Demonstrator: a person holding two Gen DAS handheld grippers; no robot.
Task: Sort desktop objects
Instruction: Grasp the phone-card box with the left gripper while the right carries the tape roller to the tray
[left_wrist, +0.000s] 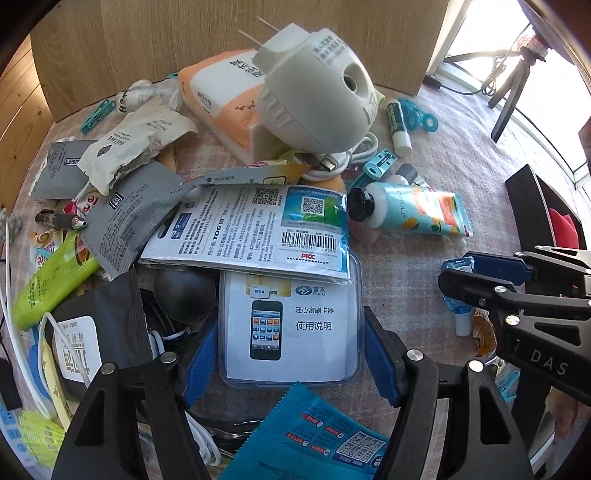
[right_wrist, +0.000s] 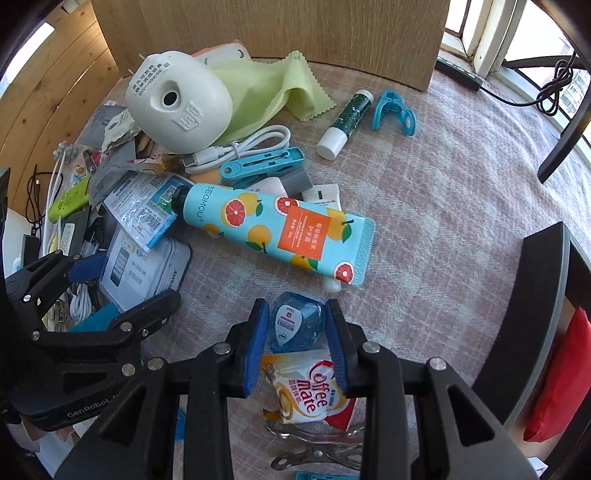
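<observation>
My right gripper points down over a small blue translucent container with a white label. Its blue pads sit against both sides of the container, which lies on a Coffee mate sachet. My left gripper stands wide astride a clear plastic case that holds a leaflet with a phone picture. Its pads are right at the case's two long edges; I cannot tell whether they press. The right wrist view shows the left gripper at the left, over the same case.
A fruit-print hand cream tube, a white plug-in device, a green cloth, a glue stick, blue pegs and a white cable lie on the checked cloth. A black bin stands right. Packets crowd the left side.
</observation>
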